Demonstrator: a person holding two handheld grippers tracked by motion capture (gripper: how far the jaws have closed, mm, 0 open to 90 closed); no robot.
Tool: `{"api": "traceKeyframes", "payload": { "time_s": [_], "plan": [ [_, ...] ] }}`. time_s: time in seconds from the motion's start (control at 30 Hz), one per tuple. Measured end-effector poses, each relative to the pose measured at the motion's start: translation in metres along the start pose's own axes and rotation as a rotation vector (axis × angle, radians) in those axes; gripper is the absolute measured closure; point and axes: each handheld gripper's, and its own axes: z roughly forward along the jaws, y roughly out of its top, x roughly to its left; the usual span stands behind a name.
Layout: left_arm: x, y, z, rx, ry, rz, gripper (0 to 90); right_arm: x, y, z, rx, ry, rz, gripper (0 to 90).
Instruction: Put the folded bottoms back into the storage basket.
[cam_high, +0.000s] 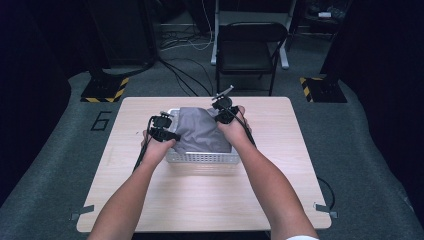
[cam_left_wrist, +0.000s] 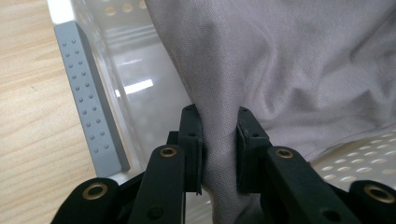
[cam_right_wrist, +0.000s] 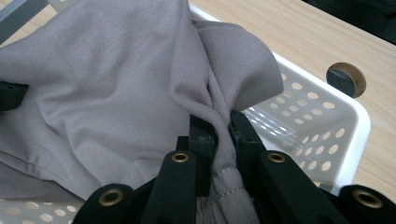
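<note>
The left hand-held gripper (cam_left_wrist: 218, 149) and right hand-held gripper (cam_right_wrist: 223, 140) each pinch the grey cloth (cam_high: 200, 131) over the white basket (cam_high: 202, 158).

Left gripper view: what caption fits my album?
Black tongs pinch grey cloth over a white basket.

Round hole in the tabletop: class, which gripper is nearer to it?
Right. The right gripper, clamped on the grey cloth, sits by the basket corner beside the hole; the left gripper holds the cloth's opposite side.
</note>
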Motion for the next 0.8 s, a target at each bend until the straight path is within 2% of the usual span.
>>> {"api": "traceKeyframes", "payload": {
  "time_s": [0.03,0.13,0.2,0.3,0.33,0.47,0.5,0.53,0.57,0.6,0.73,0.77,0.8],
  "plan": [
    [0.000,0.000,0.000,0.002,0.000,0.004,74.9,-0.001,0.000,0.001,-0.003,0.000,-0.013,81.4],
    [-0.001,-0.002,-0.001,-0.012,-0.001,0.009,69.9,-0.001,0.000,0.004,-0.001,-0.004,-0.008,81.4],
    [0.000,-0.003,-0.002,-0.004,0.002,0.026,64.3,-0.001,0.000,0.006,0.005,-0.007,-0.017,81.4],
    [-0.001,-0.003,-0.006,-0.021,0.001,0.035,56.3,0.000,-0.002,0.010,0.007,-0.009,-0.019,80.5],
    [-0.001,-0.002,-0.008,-0.037,0.007,0.036,55.7,0.000,-0.002,0.012,0.013,-0.016,-0.021,78.2],
    [-0.001,-0.002,-0.017,-0.067,0.006,0.047,52.0,-0.001,-0.005,0.016,0.021,-0.049,-0.020,57.6],
    [0.000,-0.002,-0.020,-0.074,0.008,0.053,51.4,-0.003,-0.006,0.015,0.025,-0.056,-0.034,53.6],
    [0.000,-0.003,-0.022,-0.080,0.008,0.050,50.7,-0.002,-0.006,0.015,0.017,-0.066,-0.022,49.9],
    [0.001,-0.003,-0.024,-0.084,0.012,0.057,50.3,-0.004,-0.006,0.013,0.015,-0.080,-0.037,47.4],
    [0.002,-0.003,-0.026,-0.082,0.011,0.064,49.9,-0.004,-0.006,0.012,0.009,-0.086,-0.029,46.5],
    [0.002,-0.004,-0.031,-0.096,0.003,0.076,49.6,-0.006,-0.008,0.006,-0.001,-0.090,-0.049,45.3],
    [0.002,-0.004,-0.032,-0.097,0.002,0.077,49.4,-0.005,-0.008,0.004,-0.004,-0.091,-0.035,45.3],
    [0.001,-0.004,-0.032,-0.098,0.003,0.079,49.1,-0.007,-0.009,0.003,-0.016,-0.093,-0.062,45.1]
  ]
}}
